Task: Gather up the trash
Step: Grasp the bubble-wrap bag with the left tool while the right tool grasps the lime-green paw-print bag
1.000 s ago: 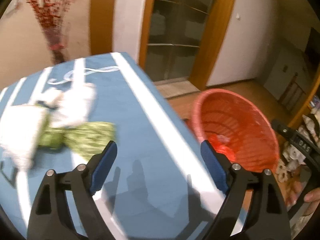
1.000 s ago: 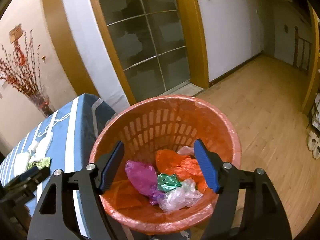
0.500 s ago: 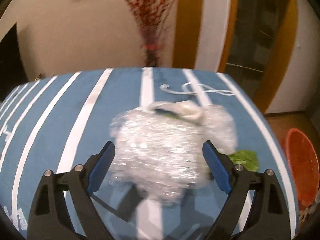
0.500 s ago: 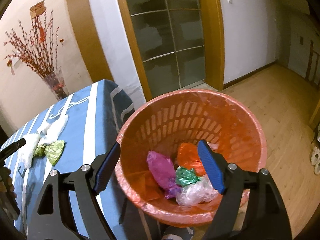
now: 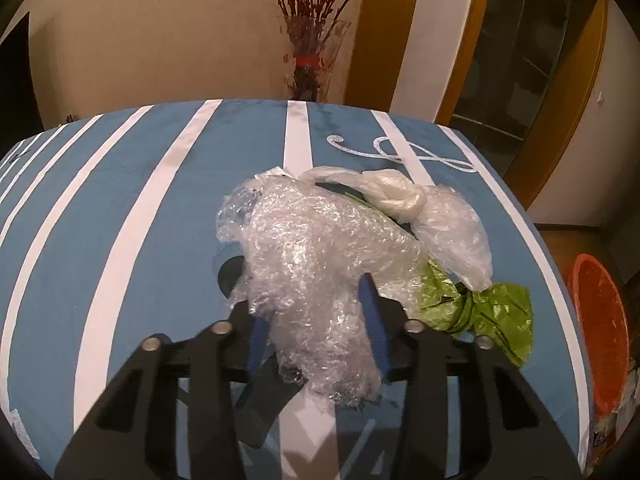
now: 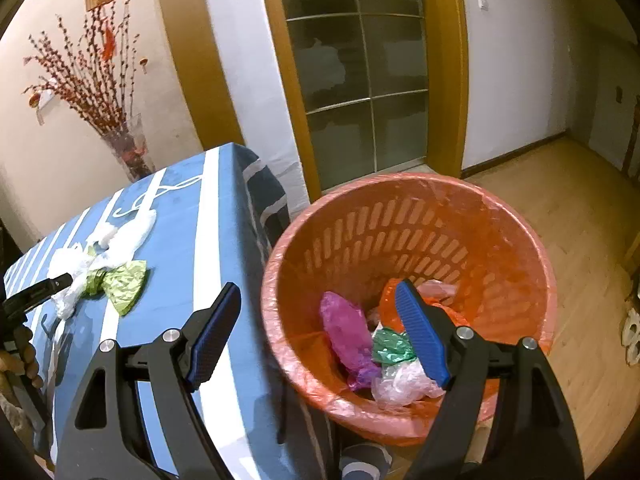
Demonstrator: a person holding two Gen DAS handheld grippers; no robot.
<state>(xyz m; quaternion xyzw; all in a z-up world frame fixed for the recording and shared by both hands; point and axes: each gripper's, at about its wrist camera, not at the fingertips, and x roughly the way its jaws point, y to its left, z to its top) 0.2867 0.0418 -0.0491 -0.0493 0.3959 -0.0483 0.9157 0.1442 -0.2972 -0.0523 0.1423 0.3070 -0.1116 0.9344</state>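
A heap of trash lies on the blue striped tablecloth (image 5: 140,200): crumpled clear bubble wrap (image 5: 312,256), a whitish plastic bag (image 5: 448,224) and a green wrapper (image 5: 492,312). My left gripper (image 5: 298,280) is closing, and its blue pads press the bubble wrap from both sides. The right wrist view shows the same heap, with the green wrapper (image 6: 124,280) and the left gripper (image 6: 36,292) at the far left. My right gripper (image 6: 318,290) is open and holds nothing, over the near left rim of the orange basket (image 6: 400,240), which contains several bags.
A glass vase of red branches (image 5: 308,60) stands behind the table's far edge. The orange basket (image 5: 600,320) sits on the wooden floor (image 6: 580,220) beside the table's right edge. A glass door (image 6: 360,80) lies beyond it. A person's hand (image 6: 20,356) holds the left gripper.
My left gripper swung from the basket side over to the trash heap, and its jaws came in around the bubble wrap. The right gripper drifted left toward the table, staying open.
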